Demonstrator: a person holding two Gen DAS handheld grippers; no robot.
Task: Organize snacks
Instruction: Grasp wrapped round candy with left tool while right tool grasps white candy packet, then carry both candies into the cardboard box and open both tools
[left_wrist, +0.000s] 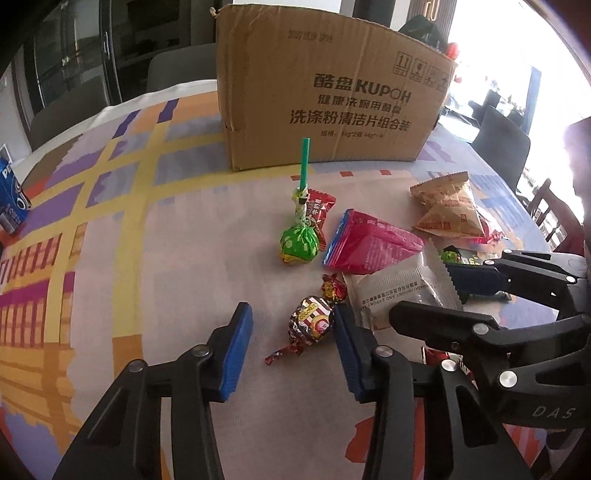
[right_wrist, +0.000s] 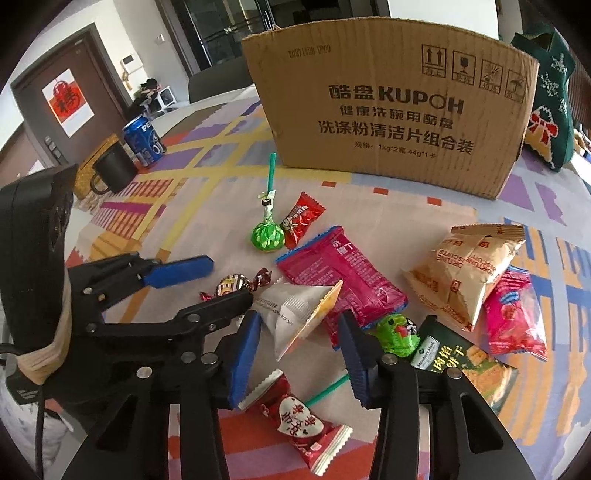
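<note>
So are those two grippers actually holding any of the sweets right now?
No. The left gripper straddles the striped candy; the right gripper straddles the white packet. Neither is clamped.

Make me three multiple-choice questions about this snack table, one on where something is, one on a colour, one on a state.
1. Where is the striped twist-wrapped candy?
A. between the left gripper's blue pads
B. inside the cardboard box
C. on the Pepsi can

2. What colour is the stick of the green-wrapped lollipop?
A. red
B. green
C. white

3. How are the right gripper's jaws?
A. clamped on the mug
B. apart over the white packet
C. out of view

Answers: 1 A, candy lies between pads; 2 B, green stick; 3 B, a gap shows.
</note>
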